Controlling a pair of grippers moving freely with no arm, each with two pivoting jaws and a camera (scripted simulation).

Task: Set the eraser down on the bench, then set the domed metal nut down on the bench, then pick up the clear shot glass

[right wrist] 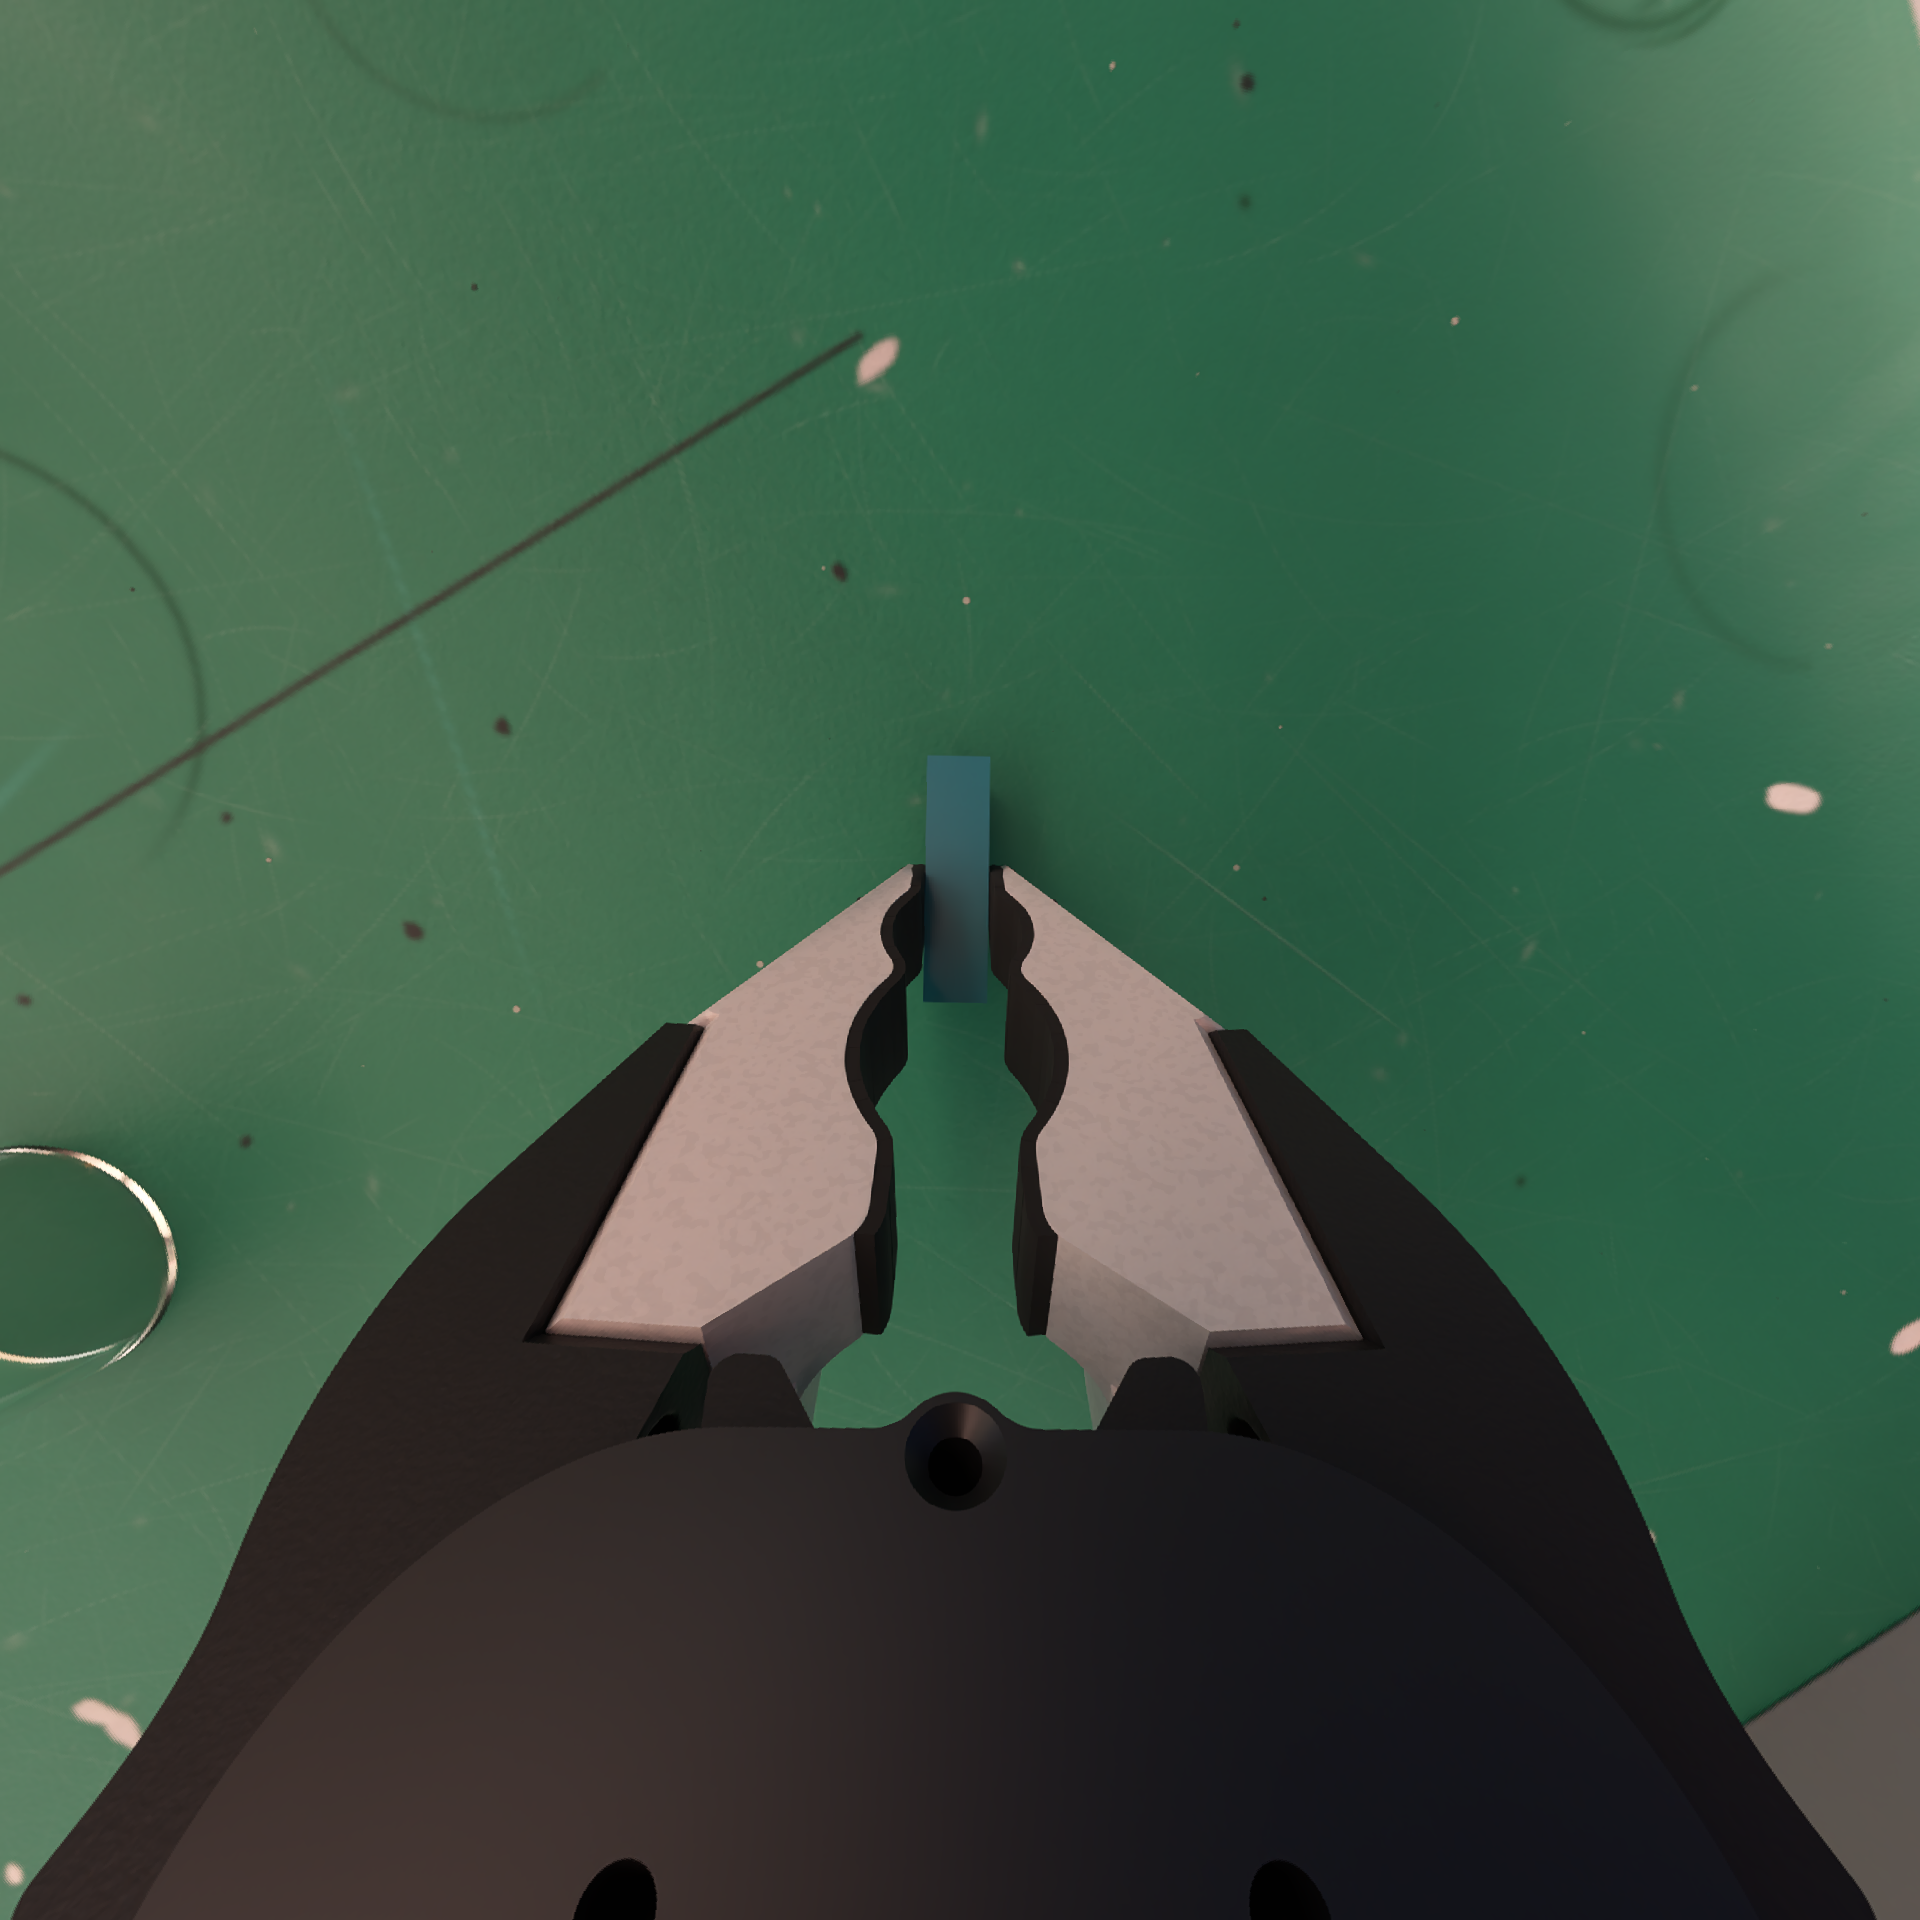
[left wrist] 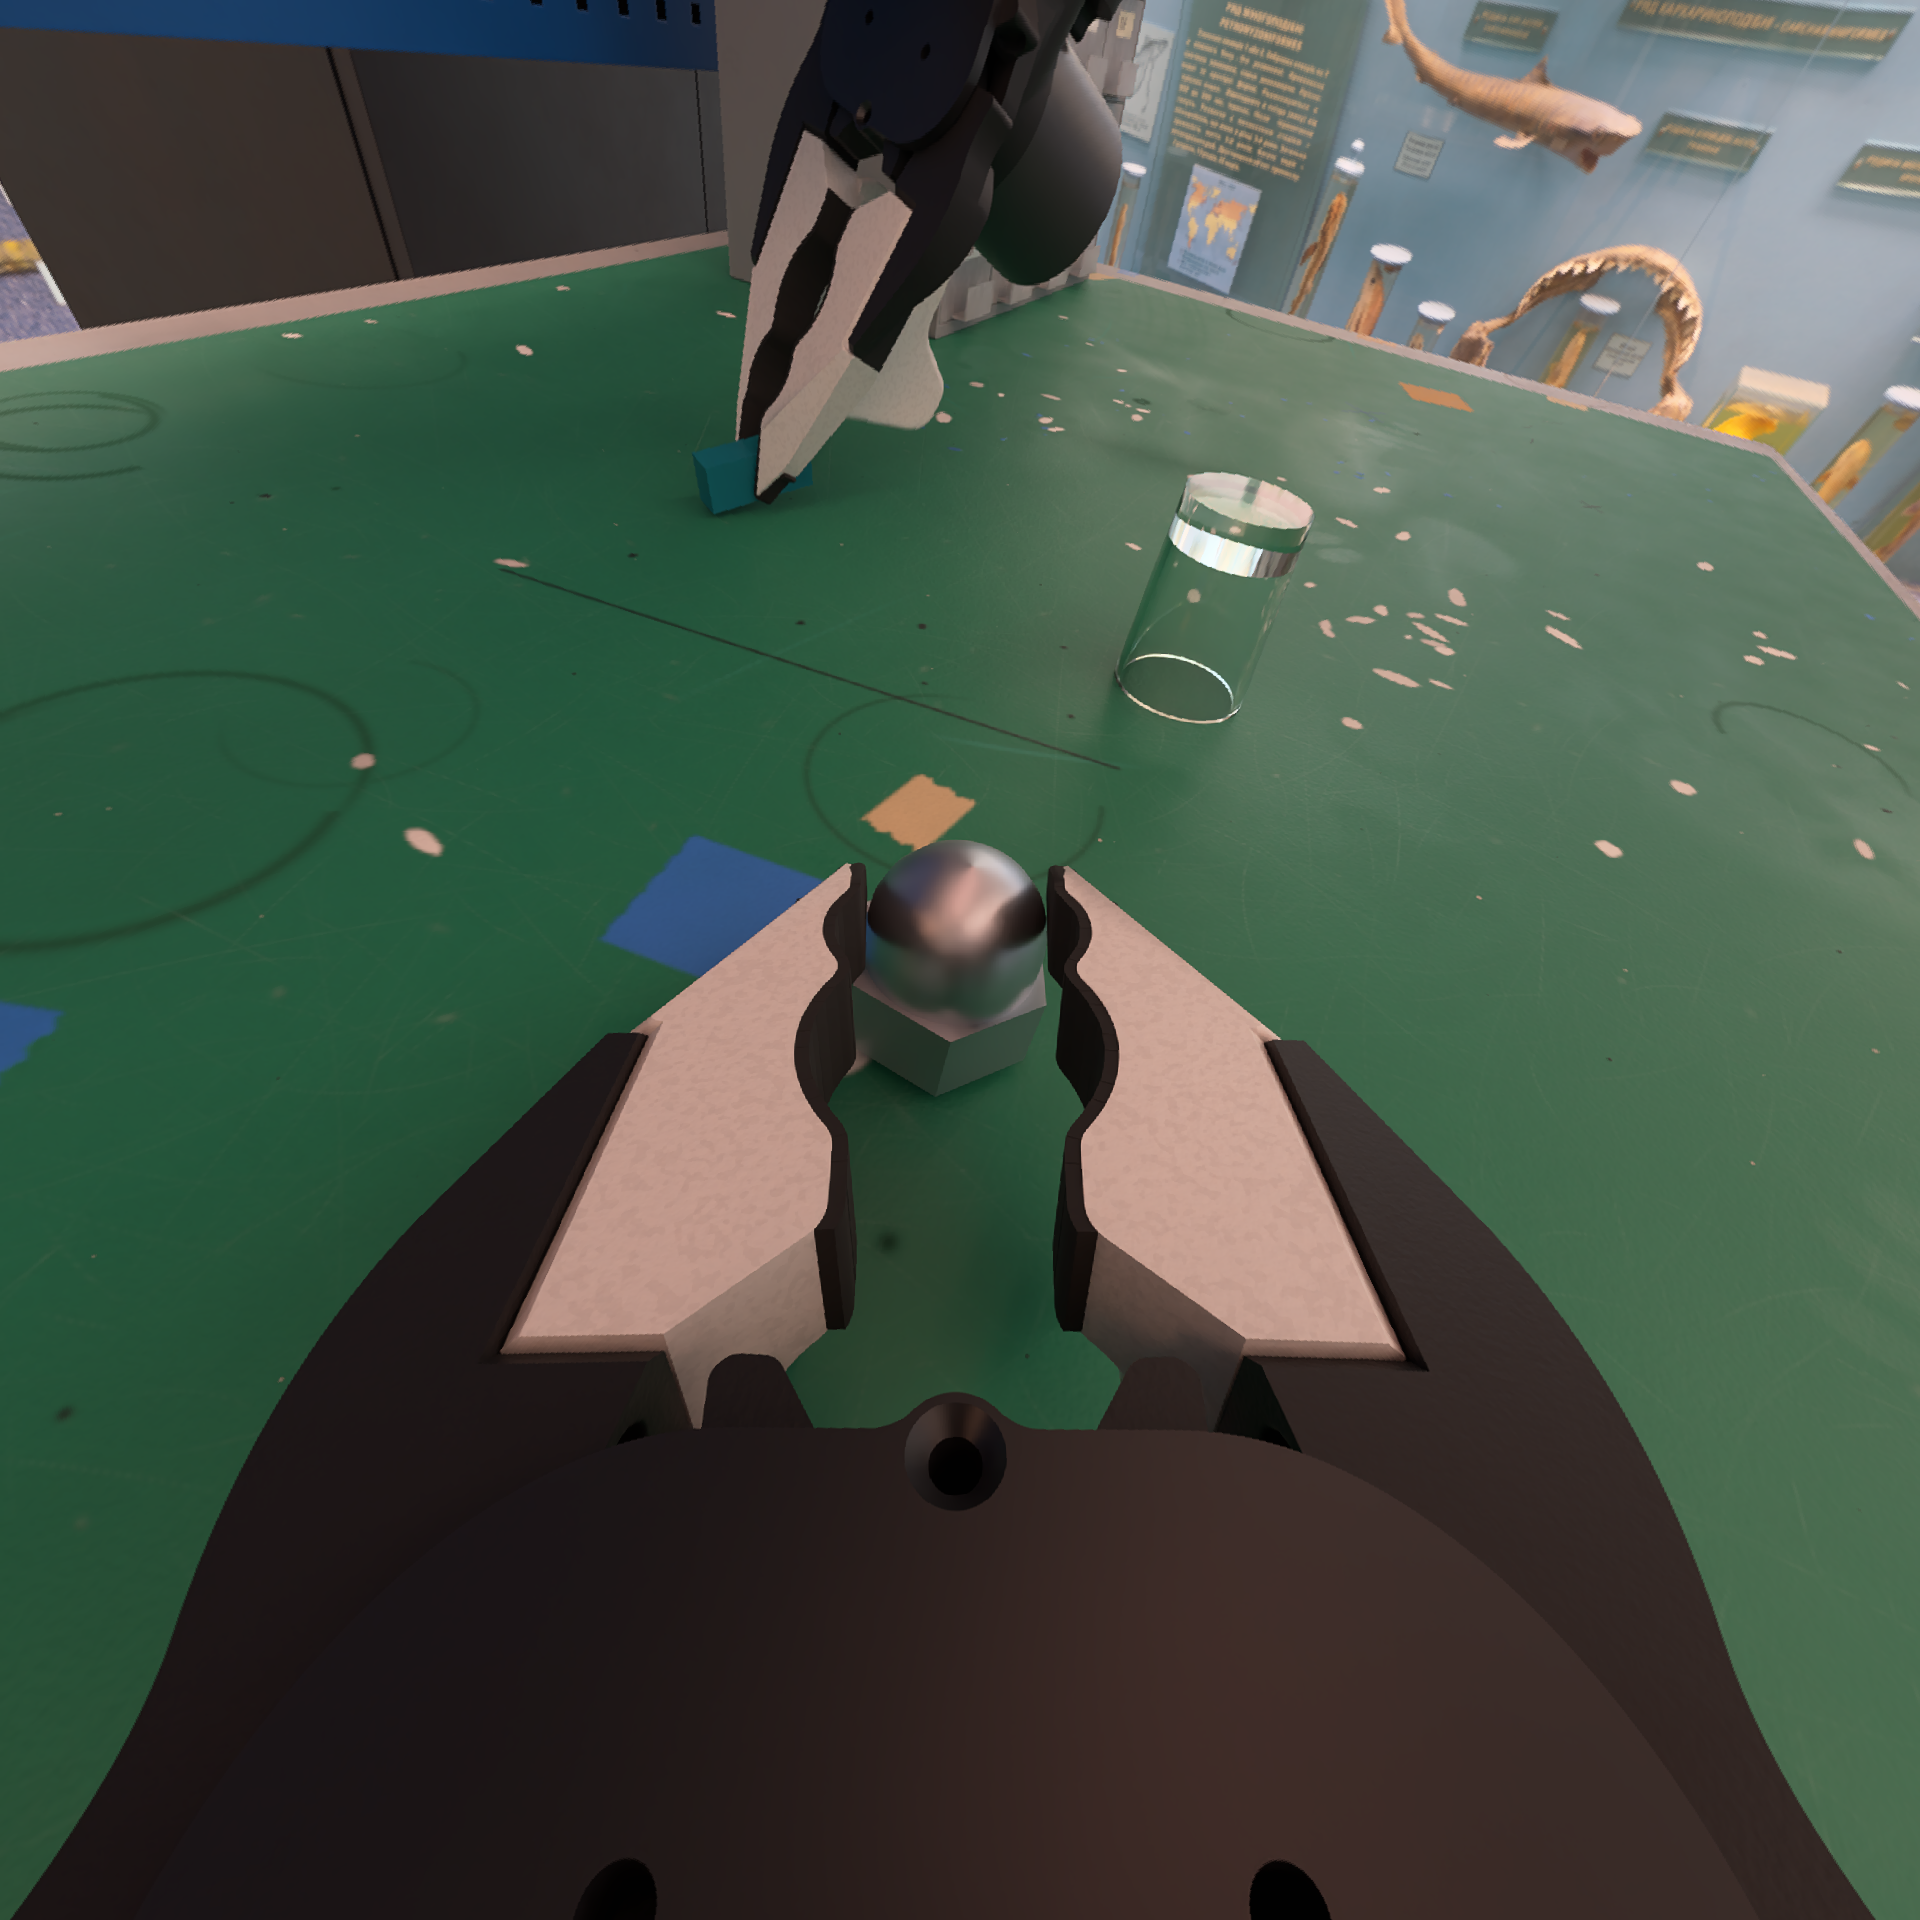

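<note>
The small teal-blue rectangular eraser (right wrist: pixel 957 883) stands on its thin edge between the tips of the right hand-held gripper (right wrist: pixel 957 871), and its long axis runs straight forward along the fingers. In the left wrist view the same eraser (left wrist: pixel 724 473) looks already down on the green scratched table (left wrist: pixel 312 582), with the right hand-held gripper (left wrist: pixel 774 488) coming steeply from above. The jaws lie close on both sides of it, but a thin gap seems to show at the right pad, so I cannot tell if it is clamped or just let go.

The shiny domed metal nut with a hexagon base (left wrist: pixel 954 961) sits between the tips of the left hand-held gripper (left wrist: pixel 956 883). There is a small gap on each side of the dome, so I judge this one released, and the nut rests on the table.

The clear cylindrical shot glass (left wrist: pixel 1210 592) stands upside down, thick base up, forward and to the right of the left hand-held gripper. In the right wrist view only its rim (right wrist: pixel 156 1247) shows, at the left edge, close beside. I judge that the right one is nearer, but it must first free the eraser.
</note>
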